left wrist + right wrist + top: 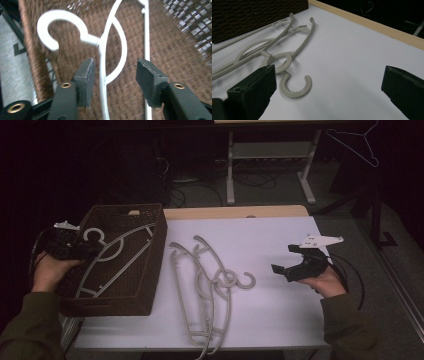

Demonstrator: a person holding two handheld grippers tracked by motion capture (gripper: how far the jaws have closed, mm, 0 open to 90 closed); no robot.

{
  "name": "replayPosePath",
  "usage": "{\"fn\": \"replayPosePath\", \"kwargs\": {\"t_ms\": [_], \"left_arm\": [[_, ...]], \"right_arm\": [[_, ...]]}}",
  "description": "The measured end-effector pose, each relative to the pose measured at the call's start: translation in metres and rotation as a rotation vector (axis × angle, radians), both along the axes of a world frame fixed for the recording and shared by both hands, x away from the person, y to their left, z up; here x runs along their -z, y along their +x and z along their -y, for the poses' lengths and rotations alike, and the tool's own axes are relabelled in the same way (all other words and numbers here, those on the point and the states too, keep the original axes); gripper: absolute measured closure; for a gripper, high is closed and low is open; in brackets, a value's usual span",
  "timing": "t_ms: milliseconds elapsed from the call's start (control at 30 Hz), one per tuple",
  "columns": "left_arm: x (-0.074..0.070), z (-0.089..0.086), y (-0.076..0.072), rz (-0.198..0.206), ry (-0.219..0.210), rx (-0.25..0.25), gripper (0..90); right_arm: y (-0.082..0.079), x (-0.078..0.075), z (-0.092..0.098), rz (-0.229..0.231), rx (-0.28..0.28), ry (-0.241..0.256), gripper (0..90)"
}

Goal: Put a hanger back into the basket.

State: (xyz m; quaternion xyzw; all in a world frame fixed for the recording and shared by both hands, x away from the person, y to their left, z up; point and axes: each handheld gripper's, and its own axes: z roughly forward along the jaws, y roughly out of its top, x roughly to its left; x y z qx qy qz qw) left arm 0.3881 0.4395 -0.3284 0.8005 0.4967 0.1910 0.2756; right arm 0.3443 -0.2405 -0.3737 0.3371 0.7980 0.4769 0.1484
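While a white table point(280, 240) carries it all, dark woven basket point(150, 265) at its left edge holding one white hanger point(120, 255), hook toward the left gripper point(113, 75), long axis diagonal, jaws apart astride its neck, gripping nothing, loose grey hangers point(205, 290) heaped mid-table, right gripper point(329, 87) wide open, empty.

The left gripper point(113, 80), fingers apart, straddles a white hanger point(102, 50) seemingly lying in the brown basket point(172, 50).

Smooth plastic hangers point(210, 285), rough woven basket point(150, 265), matt white table point(280, 250).
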Motion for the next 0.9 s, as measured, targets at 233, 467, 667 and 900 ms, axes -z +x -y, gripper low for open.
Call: {"fn": "replayPosePath", "kwargs": {"t_ms": [233, 467, 667, 900], "left_arm": [[-0.008, 0.019, -0.001, 0.04, -0.062, 0.056, 36.5], [-0.021, 0.052, -0.003, 0.101, -0.132, 0.135, 28.4], [-0.032, 0.075, -0.006, 0.142, -0.177, 0.189, 25.7], [-0.042, 0.113, -0.01, 0.183, -0.241, 0.276, 21.2]], "right_arm": [[0.0, 0.0, 0.0, -0.002, 0.001, -0.001, 0.0], [-0.001, -0.001, 0.001, 0.001, 0.004, 0.005, 0.0], [-0.002, -0.002, 0.0, 0.001, 0.001, 0.011, 0.0], [-0.003, -0.004, -0.002, 0.005, -0.001, 0.019, 0.0]]}}
